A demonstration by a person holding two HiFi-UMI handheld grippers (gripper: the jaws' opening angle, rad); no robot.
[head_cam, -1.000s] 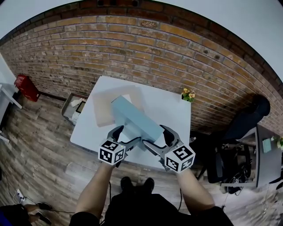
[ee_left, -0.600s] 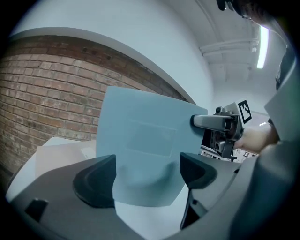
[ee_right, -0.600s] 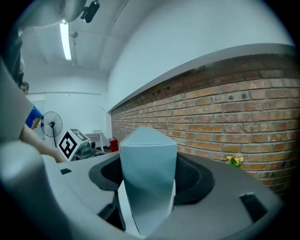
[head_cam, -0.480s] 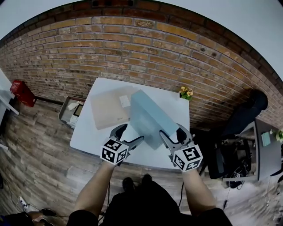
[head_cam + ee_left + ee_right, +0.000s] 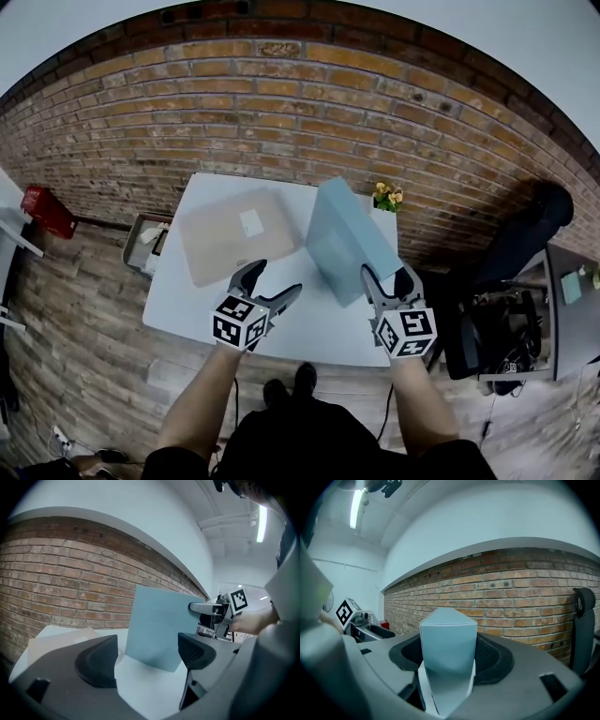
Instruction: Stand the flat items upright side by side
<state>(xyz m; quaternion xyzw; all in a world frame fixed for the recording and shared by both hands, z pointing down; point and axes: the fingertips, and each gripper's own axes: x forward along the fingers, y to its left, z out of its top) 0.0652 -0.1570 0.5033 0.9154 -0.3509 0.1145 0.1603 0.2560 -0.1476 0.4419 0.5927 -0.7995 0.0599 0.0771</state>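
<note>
Right gripper (image 5: 386, 278), just narrowed, tight on upright blue box (image 5: 339, 234), seemingly at its near corner.

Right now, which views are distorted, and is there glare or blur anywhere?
Head view: strong fisheye, the brick wall bows, corners are dark. Left gripper view: the wall curves too, the ceiling lamp glares. Right gripper view: dark round border, the box close and sharp.
</note>
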